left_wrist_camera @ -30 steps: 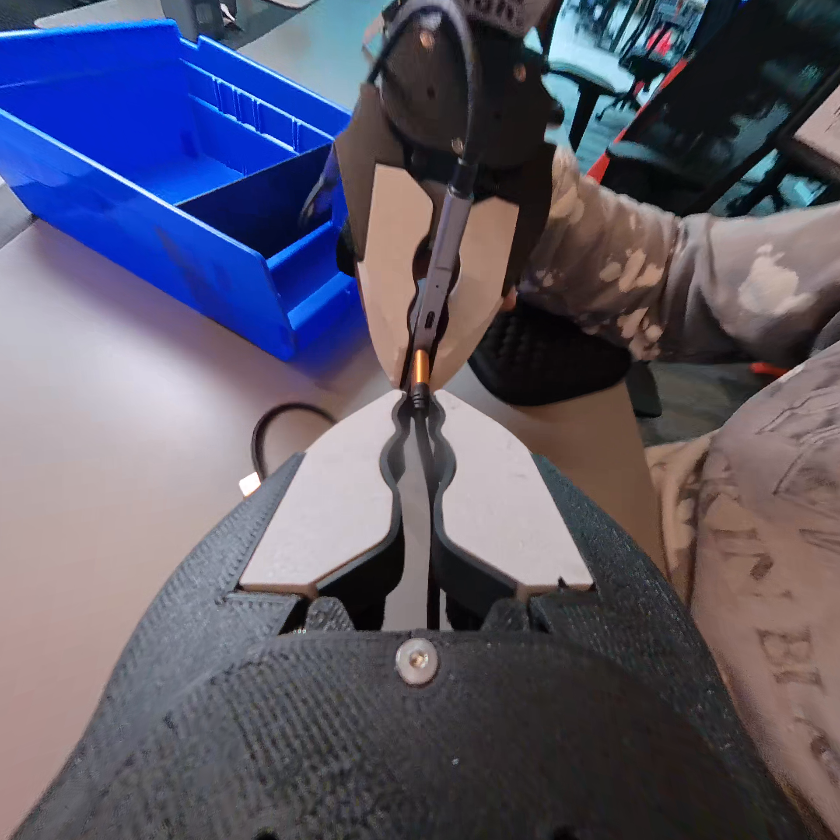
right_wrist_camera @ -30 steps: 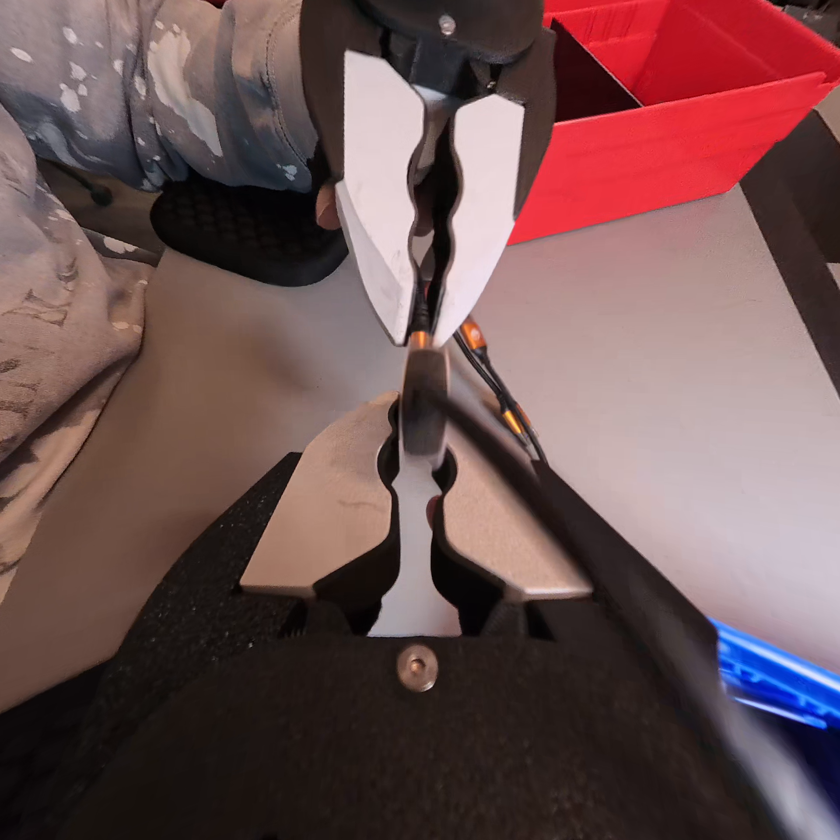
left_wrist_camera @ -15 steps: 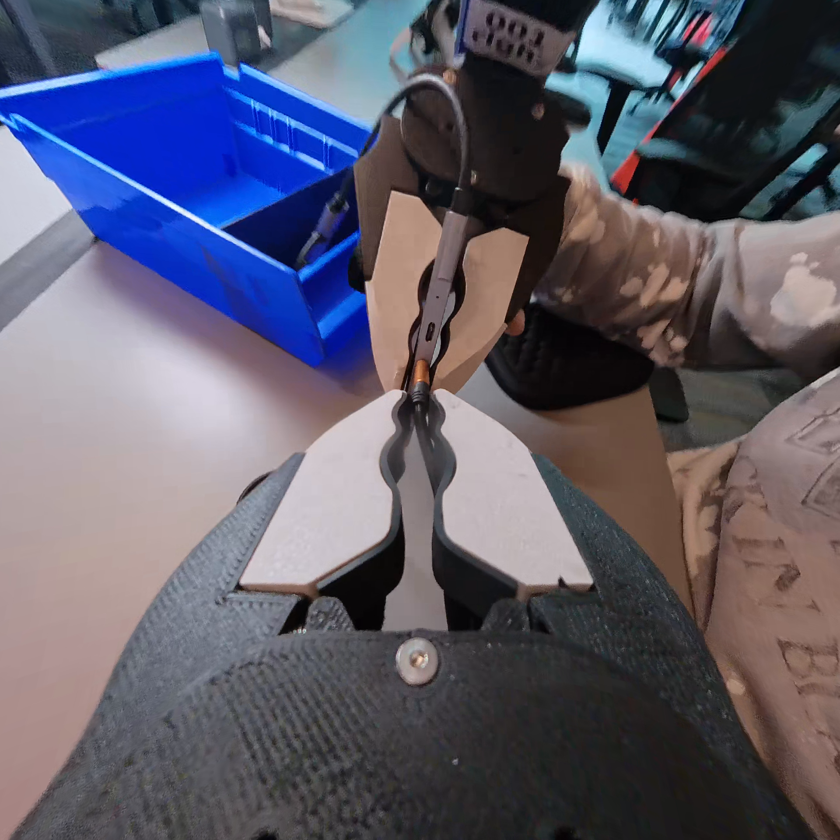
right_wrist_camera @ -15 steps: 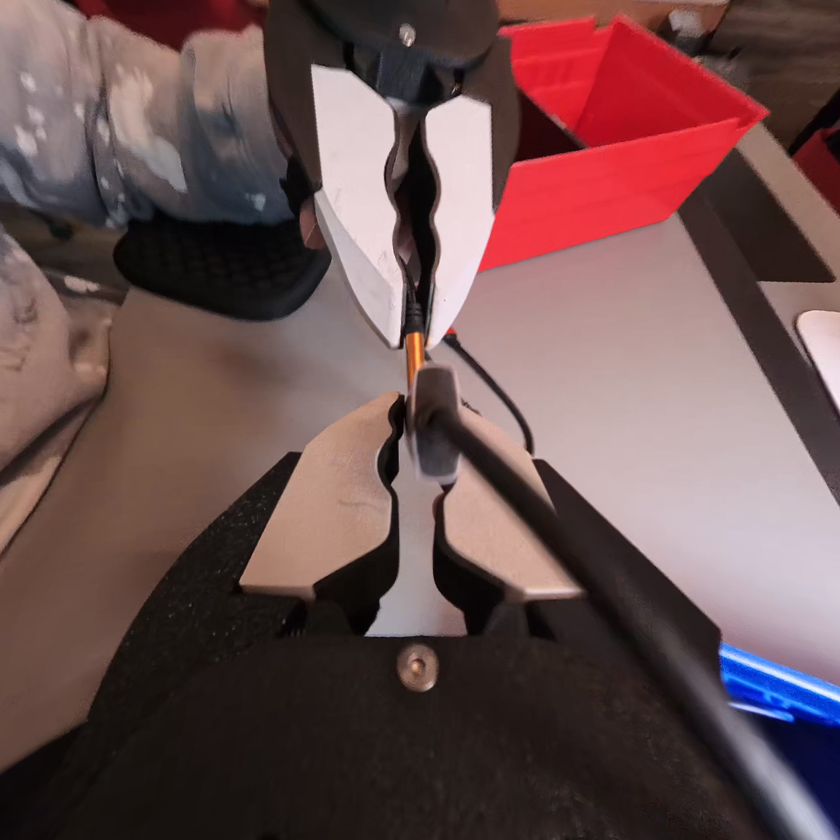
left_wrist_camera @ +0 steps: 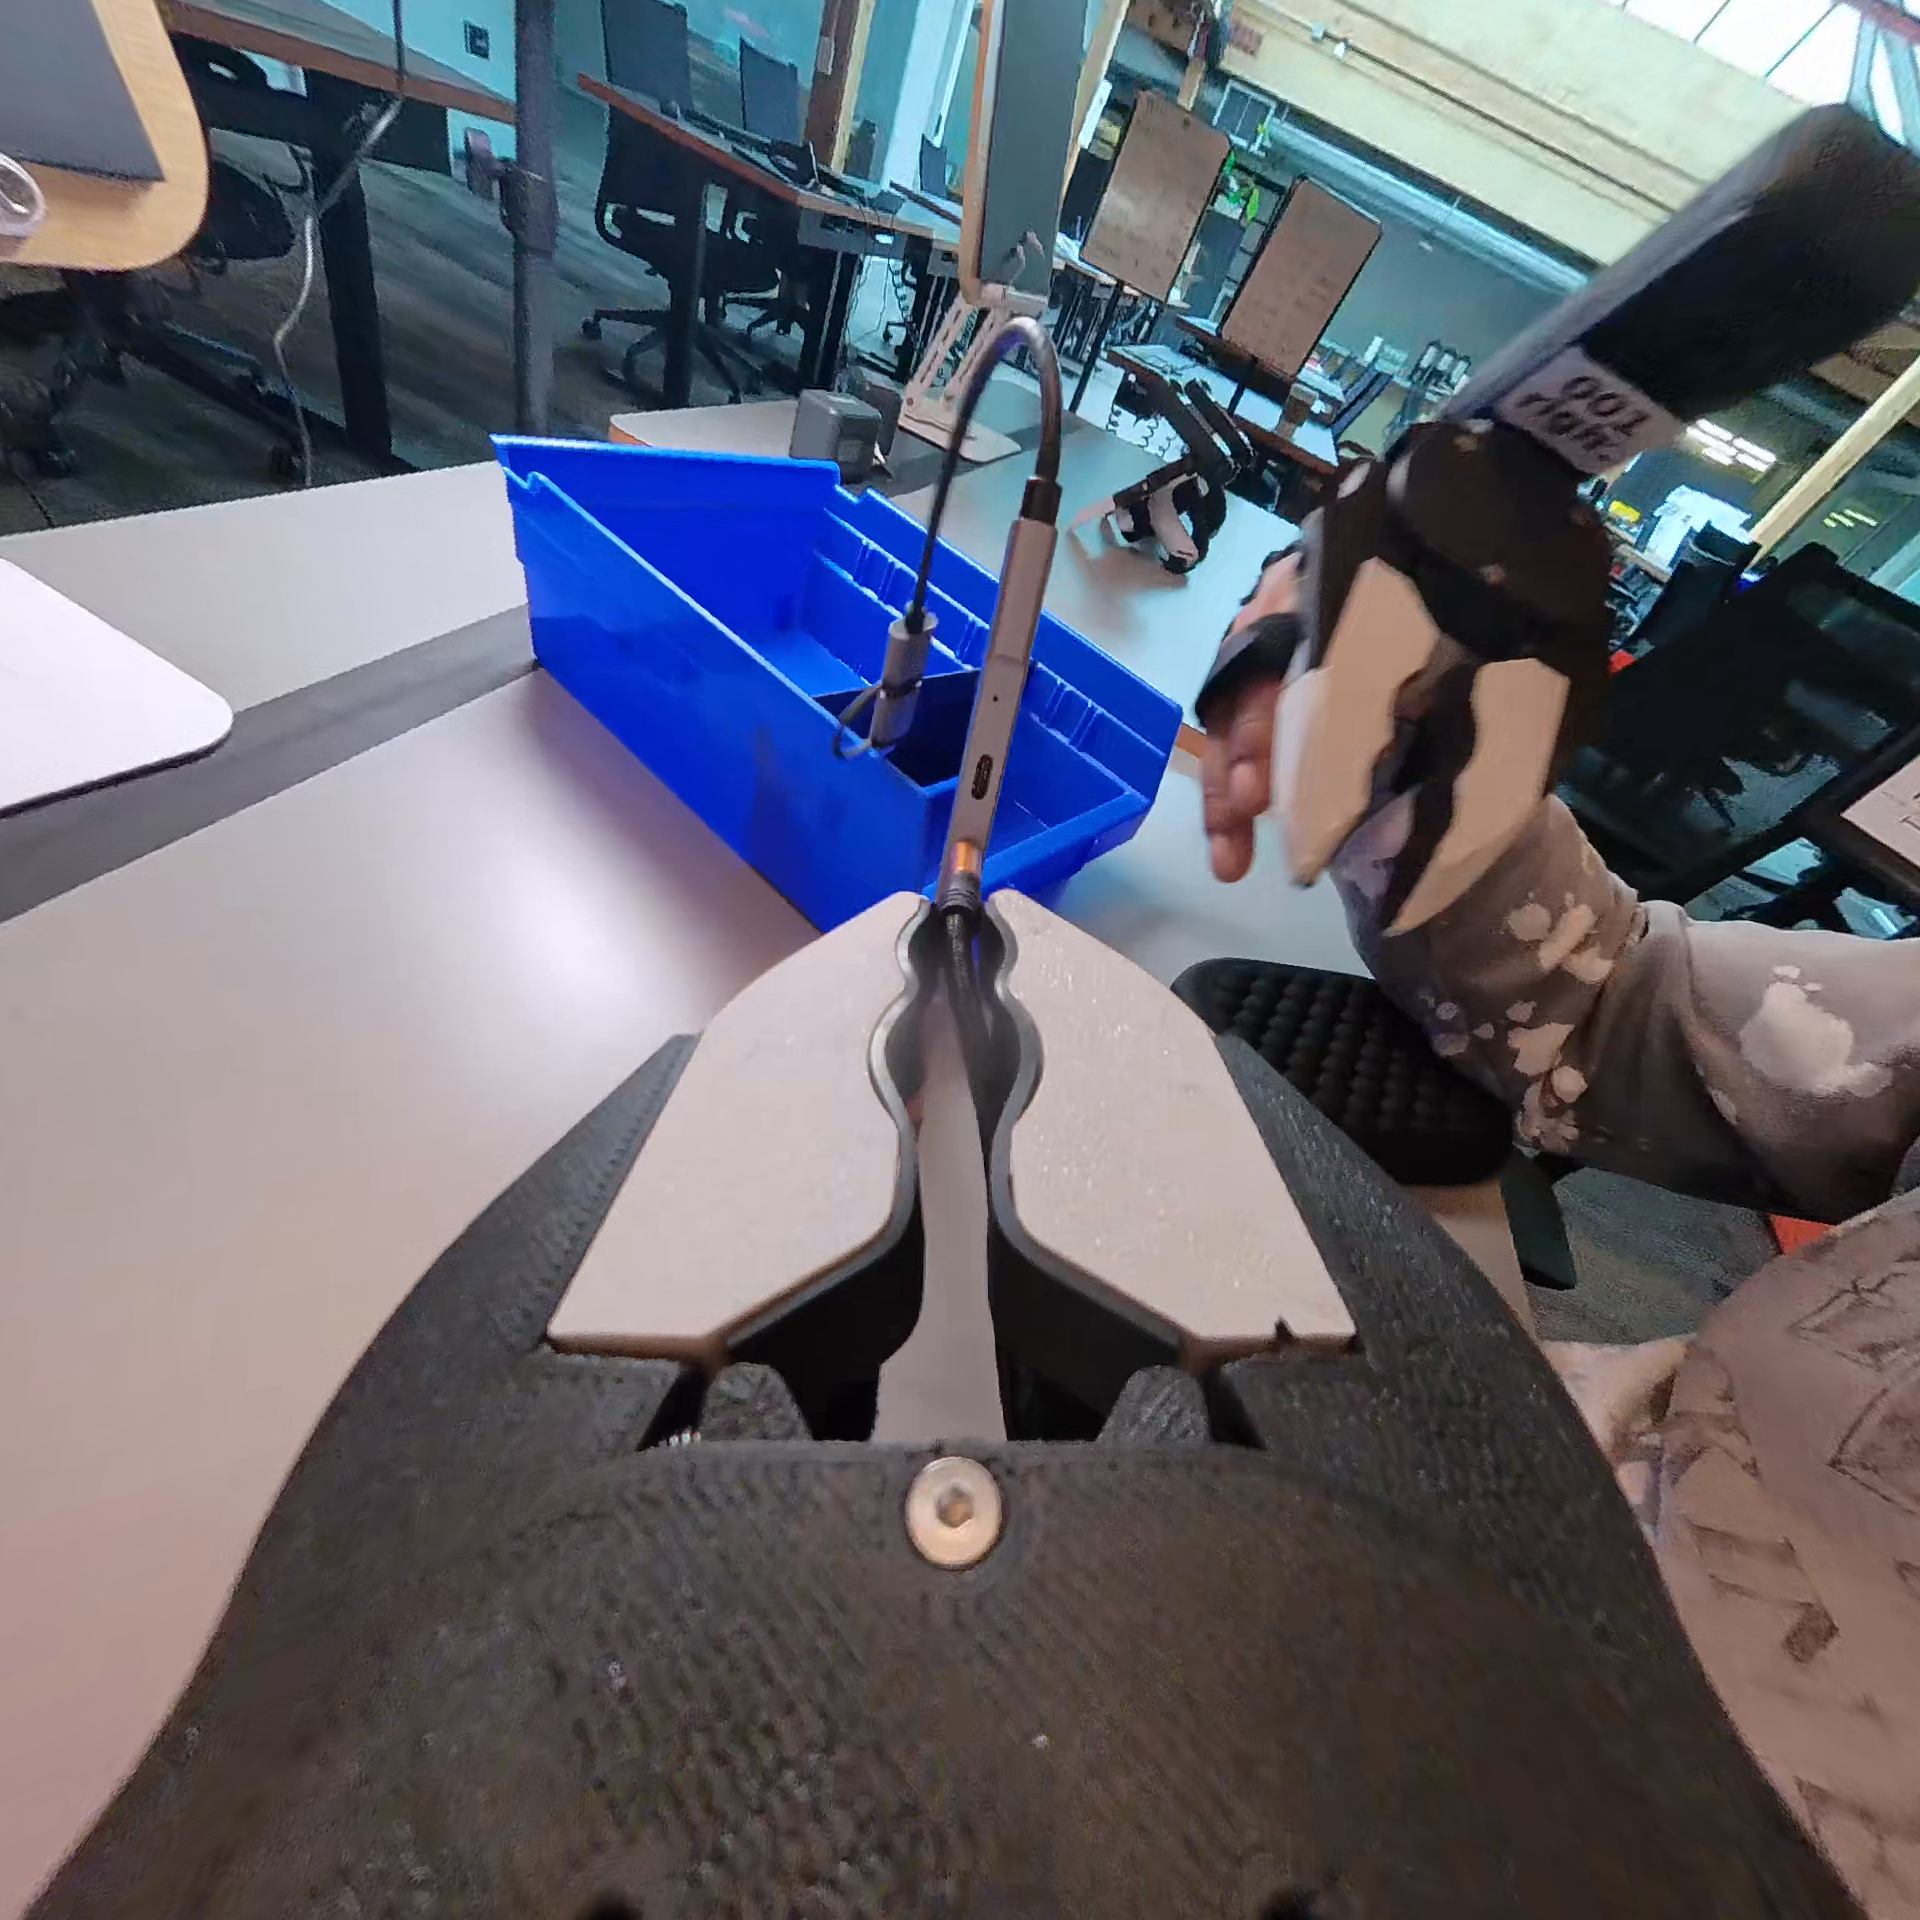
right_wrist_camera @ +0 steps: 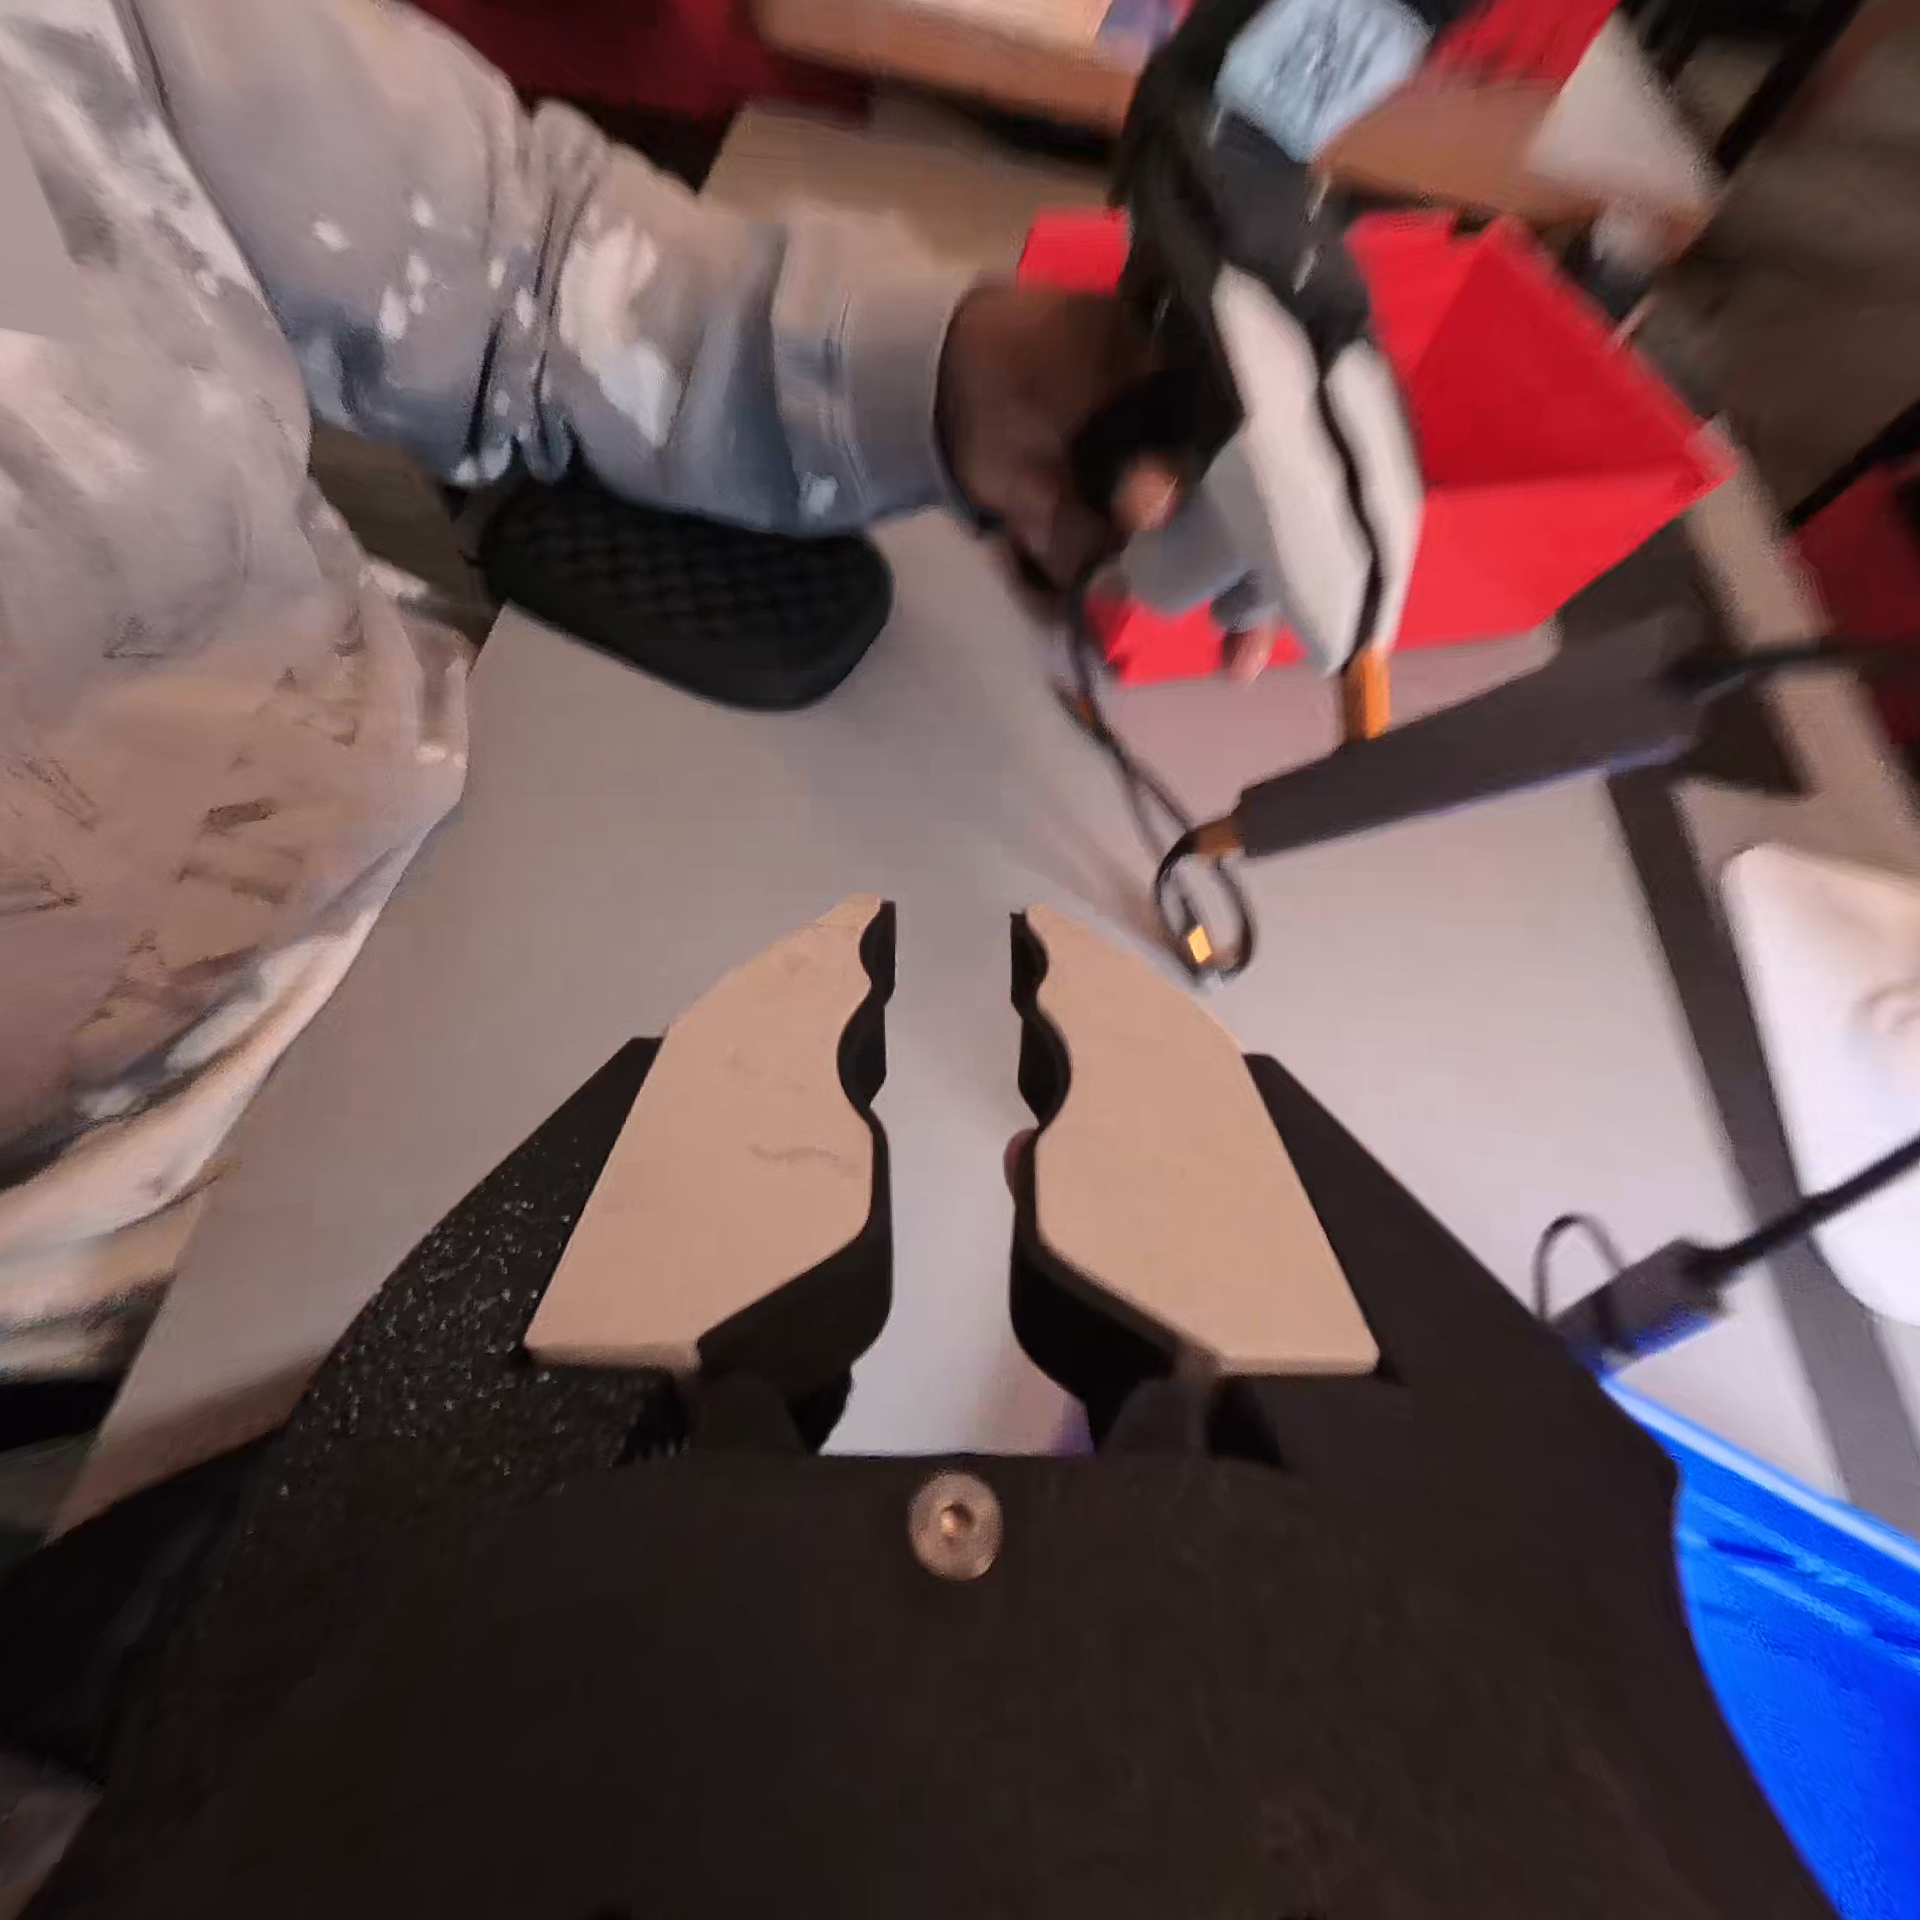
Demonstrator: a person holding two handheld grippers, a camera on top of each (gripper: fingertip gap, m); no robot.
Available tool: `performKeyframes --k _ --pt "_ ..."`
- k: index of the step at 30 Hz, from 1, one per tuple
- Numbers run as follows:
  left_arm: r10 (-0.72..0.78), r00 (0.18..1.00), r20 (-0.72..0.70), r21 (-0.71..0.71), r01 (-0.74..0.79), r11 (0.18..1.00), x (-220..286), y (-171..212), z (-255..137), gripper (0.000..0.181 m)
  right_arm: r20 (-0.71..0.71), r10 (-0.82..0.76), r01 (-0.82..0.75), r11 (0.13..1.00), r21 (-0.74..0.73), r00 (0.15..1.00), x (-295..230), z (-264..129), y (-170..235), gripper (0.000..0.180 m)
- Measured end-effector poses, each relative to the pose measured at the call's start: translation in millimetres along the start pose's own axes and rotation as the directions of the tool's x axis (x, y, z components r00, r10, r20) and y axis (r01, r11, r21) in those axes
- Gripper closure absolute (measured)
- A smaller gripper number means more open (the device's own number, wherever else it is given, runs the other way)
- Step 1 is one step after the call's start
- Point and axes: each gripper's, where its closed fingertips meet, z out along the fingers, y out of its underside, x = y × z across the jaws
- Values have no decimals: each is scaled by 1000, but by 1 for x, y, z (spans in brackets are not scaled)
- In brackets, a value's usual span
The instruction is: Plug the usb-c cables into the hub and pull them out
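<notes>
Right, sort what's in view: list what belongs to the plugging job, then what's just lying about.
Job items:
- hub, hanging from its plugged-in cable
- usb-c cable, clamped in the left gripper
- right gripper, open and empty
- second cable on the table

Lying about:
- blue bin
- red bin
- white pad

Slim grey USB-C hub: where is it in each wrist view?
Left wrist view: the slim grey USB-C hub stands just above centre, hanging from the plug clamped in the left hand-held gripper.
Right wrist view: upper right, blurred, a dark bar below the far hand-held gripper's tips.
Shared landmark: the blue plastic bin, at the lower-right edge in the right view.
</notes>
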Motion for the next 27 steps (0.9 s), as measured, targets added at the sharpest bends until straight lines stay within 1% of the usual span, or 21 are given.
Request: performKeyframes --k 2,3,5,6,7,8,10,11,14,15,17,18,20,22,24,25,27 --pt "21 1000 -21 -8 -21 1000 3 2 1 174 -131 -21 30 997 68 991 15 -11 -24 159" --pt "41 999 -21 -15 -41 999 5 4 3 174 -234 -39 59 995 79 971 28 -20 -32 159" --pt "87 996 -21 -37 -88 995 9 7 6 174 -437 -94 121 992 35 895 55 -39 -35 155" --pt "112 994 -20 -50 -113 992 12 9 7 174 -508 -110 133 991 9 855 64 -49 -34 152" --pt "139 990 -20 -63 -140 988 15 11 9 174 -559 -118 138 990 -6 821 72 -57 -33 150" --pt "167 986 -25 -77 -168 983 19 14 11 174 -582 -121 137 990 -17 804 75 -63 -30 145" --pt "218 975 -31 -102 -220 970 26 19 16 174 -548 -121 111 992 -51 828 71 -62 -21 135" --pt "243 969 -38 -112 -246 963 30 21 18 174 -525 -132 113 991 -69 841 68 -57 -18 134" --pt "312 948 -59 -142 -318 937 40 30 25 174 -391 -177 125 980 -155 903 51 -28 -2 135" --pt "326 943 -67 -146 -333 932 44 32 26 173 -347 -189 130 974 -186 919 45 -18 3 139" --pt "338 937 -81 -143 -347 927 50 33 28 173 -289 -218 142 955 -262 932 40 -4 15 159" --pt "348 935 -71 -148 -355 923 49 33 28 173 -271 -221 148 953 -265 937 37 -1 16 166" --pt "362 931 -54 -132 -366 921 47 29 25 173 -254 -198 144 965 -217 947 33 1 10 170" --pt "346 937 -53 -113 -350 930 50 22 20 173 -251 -193 148 971 -187 949 31 -4 4 170" --pt "356 934 -19 -85 -357 930 49 10 12 151 -261 -189 147 974 -173 947 33 -16 -2 170" --pt "367 930 3 -62 -366 928 49 3 6 144 -264 -179 140 977 -162 948 33 -24 -7 170" --pt "388 919 67 -21 -388 921 48 -13 -8 137 -281 -166 128 981 -149 945 37 -44 -18 170"
